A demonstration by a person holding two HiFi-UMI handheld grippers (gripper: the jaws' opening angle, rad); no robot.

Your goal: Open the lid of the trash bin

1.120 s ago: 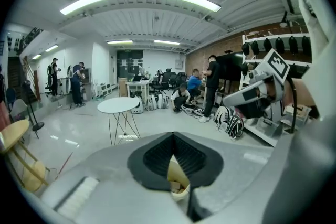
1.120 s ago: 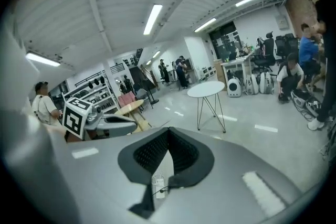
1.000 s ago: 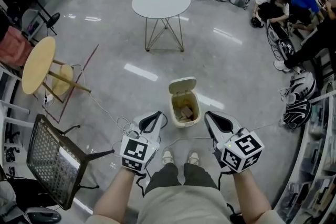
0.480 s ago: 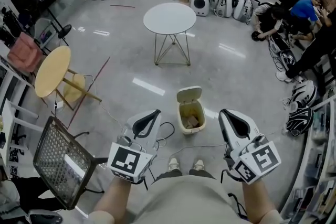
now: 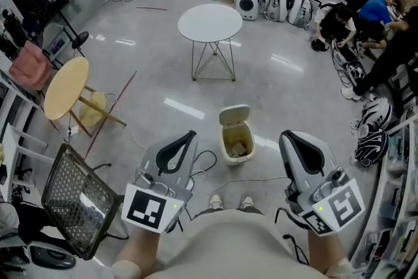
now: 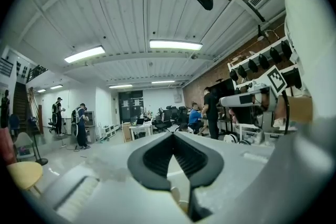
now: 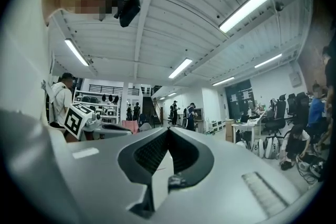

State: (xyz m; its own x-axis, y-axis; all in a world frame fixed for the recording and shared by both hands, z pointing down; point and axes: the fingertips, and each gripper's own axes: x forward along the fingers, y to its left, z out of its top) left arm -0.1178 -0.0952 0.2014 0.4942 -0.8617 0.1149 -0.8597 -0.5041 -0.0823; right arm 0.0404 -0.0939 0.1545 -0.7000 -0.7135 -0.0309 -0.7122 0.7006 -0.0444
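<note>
The small cream trash bin (image 5: pixel 236 142) stands on the grey floor just ahead of my feet, with its lid (image 5: pixel 234 115) tipped up and back and brown scraps showing inside. My left gripper (image 5: pixel 190 134) is held up to the bin's left, well above it, jaws shut on nothing. On the bin's right my right gripper (image 5: pixel 288 135) is also raised, shut and empty. Both gripper views look out level across the room and miss the bin: the left gripper (image 6: pixel 172 135) and right gripper (image 7: pixel 168 130) each show their tips meeting.
A white round table (image 5: pixel 209 23) stands beyond the bin. At the left are a tipped wooden round table (image 5: pixel 65 88) and a black mesh chair (image 5: pixel 75 199). Cables (image 5: pixel 202 160) trail on the floor left of the bin. Helmets (image 5: pixel 371 134) and seated people are at the right.
Both grippers have risen toward the camera and moved apart, and the view has lifted. The bin has stayed in place with its lid up throughout.
</note>
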